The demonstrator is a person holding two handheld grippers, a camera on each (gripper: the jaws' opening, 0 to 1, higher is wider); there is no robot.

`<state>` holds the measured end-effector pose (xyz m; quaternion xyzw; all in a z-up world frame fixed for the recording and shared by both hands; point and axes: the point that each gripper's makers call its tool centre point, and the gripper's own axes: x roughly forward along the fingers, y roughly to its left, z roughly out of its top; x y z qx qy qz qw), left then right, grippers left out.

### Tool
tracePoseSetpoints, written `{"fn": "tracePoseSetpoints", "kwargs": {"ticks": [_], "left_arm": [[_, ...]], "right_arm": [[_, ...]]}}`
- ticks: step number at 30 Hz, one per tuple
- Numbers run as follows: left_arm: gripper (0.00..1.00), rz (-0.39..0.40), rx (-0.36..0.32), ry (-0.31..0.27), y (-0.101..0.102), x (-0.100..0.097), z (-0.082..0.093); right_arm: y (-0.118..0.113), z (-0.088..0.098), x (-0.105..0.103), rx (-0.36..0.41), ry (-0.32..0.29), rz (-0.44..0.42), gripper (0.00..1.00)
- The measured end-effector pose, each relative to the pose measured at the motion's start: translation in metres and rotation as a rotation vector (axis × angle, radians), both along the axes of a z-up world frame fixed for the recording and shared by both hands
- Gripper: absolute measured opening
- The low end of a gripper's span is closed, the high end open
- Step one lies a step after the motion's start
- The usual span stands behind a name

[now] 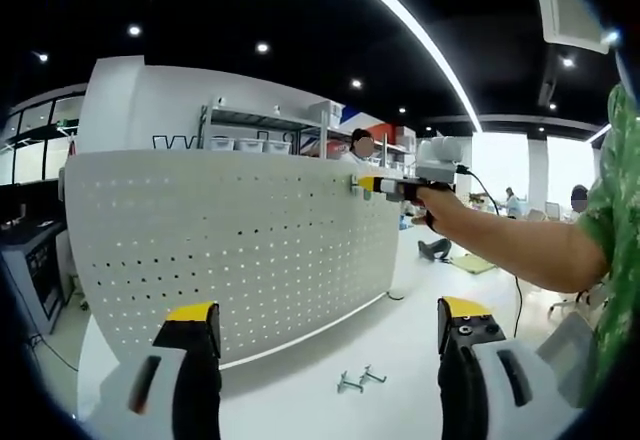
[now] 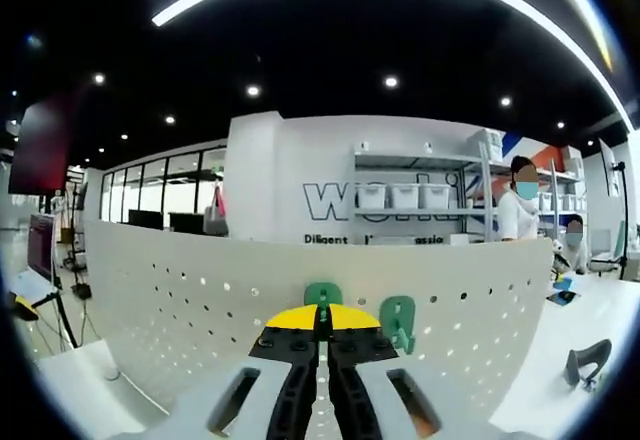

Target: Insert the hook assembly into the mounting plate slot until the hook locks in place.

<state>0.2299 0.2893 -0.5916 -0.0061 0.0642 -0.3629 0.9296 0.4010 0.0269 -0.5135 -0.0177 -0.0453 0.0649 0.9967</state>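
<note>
Two green hooks (image 2: 397, 322) already sit on the pegboard (image 1: 230, 250) by the closed right gripper (image 2: 321, 335), apparently pinching one, while spare hooks (image 1: 360, 380) await the open, empty left gripper (image 1: 325, 325).

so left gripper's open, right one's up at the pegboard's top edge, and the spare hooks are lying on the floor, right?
Not the floor. In the left gripper view the spare hooks lie on the white table beside the pegboard. The rest holds: left gripper open, right gripper at the top edge.
</note>
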Motion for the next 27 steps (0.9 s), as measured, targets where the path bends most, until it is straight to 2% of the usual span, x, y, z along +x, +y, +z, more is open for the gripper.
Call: {"fn": "tracePoseSetpoints", "kwargs": {"ticks": [11,27], "left_arm": [[0.91,-0.006,0.000,0.001,-0.0017,0.0011,-0.0005],[0.90,-0.007,0.000,0.003,-0.0002,0.0024,-0.0014]], "right_arm": [[-0.0003,-0.0001,0.0007,0.004,-0.015,-0.011,0.00],[0.0000,-0.0041,0.0014,0.012,-0.007,-0.018,0.00]]}}
